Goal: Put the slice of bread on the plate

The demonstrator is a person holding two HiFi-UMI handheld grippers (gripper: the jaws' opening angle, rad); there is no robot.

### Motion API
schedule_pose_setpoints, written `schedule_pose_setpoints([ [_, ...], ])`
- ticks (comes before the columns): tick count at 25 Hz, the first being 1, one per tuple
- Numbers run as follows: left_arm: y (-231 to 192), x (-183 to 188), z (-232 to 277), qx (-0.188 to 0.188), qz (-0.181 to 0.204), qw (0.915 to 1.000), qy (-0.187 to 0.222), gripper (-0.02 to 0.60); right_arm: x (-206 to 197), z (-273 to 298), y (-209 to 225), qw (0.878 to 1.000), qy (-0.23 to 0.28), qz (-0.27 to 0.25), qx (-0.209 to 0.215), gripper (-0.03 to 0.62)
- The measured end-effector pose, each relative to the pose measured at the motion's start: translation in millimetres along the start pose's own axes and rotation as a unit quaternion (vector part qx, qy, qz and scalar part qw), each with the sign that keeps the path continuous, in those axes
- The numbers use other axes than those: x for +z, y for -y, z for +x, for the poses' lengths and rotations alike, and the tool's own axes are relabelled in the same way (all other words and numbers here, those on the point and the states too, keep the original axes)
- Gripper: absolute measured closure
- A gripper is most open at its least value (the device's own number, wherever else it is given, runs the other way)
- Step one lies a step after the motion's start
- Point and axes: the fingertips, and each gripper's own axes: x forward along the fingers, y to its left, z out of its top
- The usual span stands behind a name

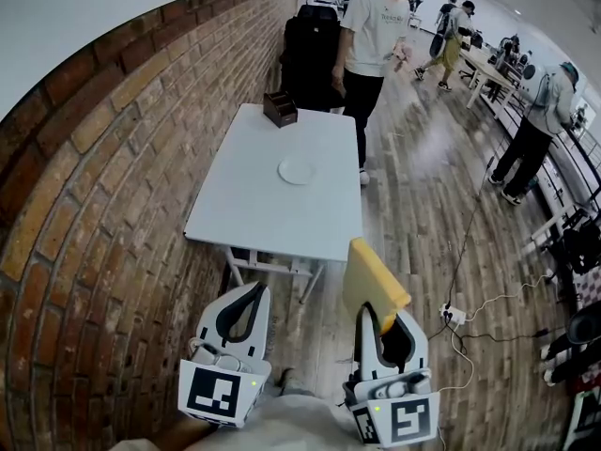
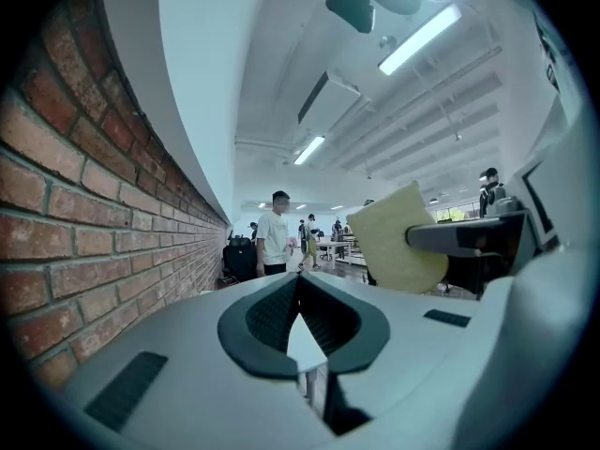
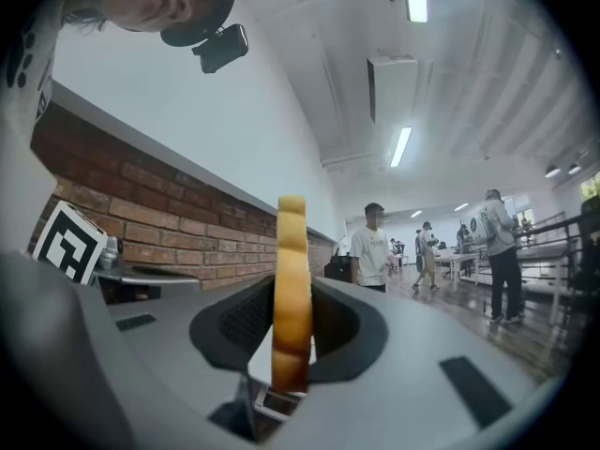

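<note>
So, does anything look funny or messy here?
Nothing is spilled or broken. The bread slice stands on its edge, pinched in the right hand-held gripper, short of the table with the plate. Loose cables trail across the floor.

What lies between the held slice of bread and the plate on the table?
In the head view, only wooden floor and then bare table lie between the slice of bread and the plate; nothing stands there.
</note>
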Motion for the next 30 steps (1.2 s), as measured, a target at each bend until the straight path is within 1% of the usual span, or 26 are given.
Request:
schedule_pose_setpoints([
  [6, 4, 1, 3, 0.008, 0.003, 1.0000, -0.003, 0.572, 6, 2, 8, 1.000, 0.024, 0.008, 0.004, 0.493],
  [12, 10, 1, 9, 0.020, 0.011, 0.9997, -0.006, 0.572, 3, 3, 23, 1.000, 0.026, 0.015, 0.009, 0.493],
  [18, 13, 0, 16, 0.041, 0.016, 0.9990, -0.008, 0.572, -1, 7, 37, 0.999, 0.030, 0.021, 0.018, 0.494],
  [23, 13, -4, 17, 0.055, 0.010, 0.9984, -0.010, 0.572, -5, 12, 43, 0.999, 0.027, 0.021, 0.025, 0.494],
  [30, 2, -2, 21, 0.074, 0.008, 0.9972, -0.007, 0.572, -10, 25, 45, 0.999, 0.023, 0.023, 0.032, 0.494],
])
